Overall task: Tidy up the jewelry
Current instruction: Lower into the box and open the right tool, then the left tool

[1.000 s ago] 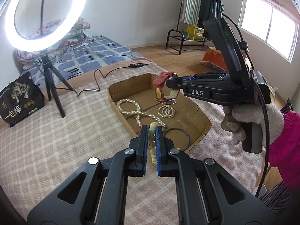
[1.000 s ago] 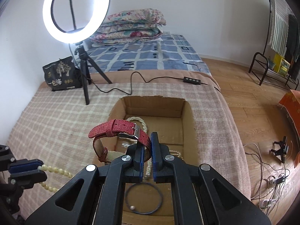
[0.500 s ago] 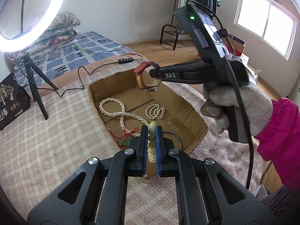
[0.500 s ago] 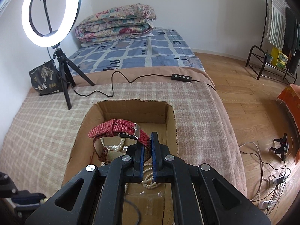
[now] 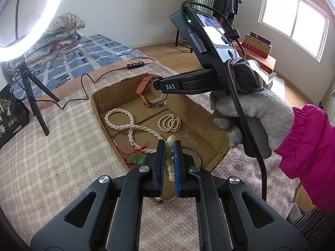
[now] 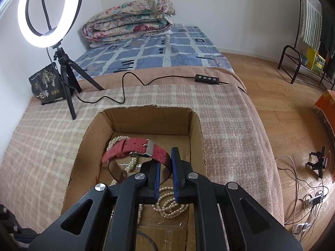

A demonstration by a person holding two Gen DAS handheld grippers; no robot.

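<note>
A: Hanging over the open brown cardboard box (image 6: 146,115), the red woven-strap wristwatch (image 6: 136,148) sits in the right gripper (image 6: 165,167). Its jaws look parted a little around the strap; I cannot tell whether they pinch it.

B: From the left wrist view the watch (image 5: 146,87) is at that gripper's tip (image 5: 156,82), above the box's far end and off the floor of it.

A: And the left gripper (image 5: 169,152)?

B: Clamped on a strand of pale green-white beads (image 5: 170,161), above the near end of the box (image 5: 211,113).

A: Inside?

B: A long white pearl necklace (image 5: 125,121), a coiled pearl bracelet (image 5: 169,123), a green pendant on red cord (image 5: 136,159), all on the box floor. The box rests on a pale plaid blanket (image 5: 52,146).
</note>
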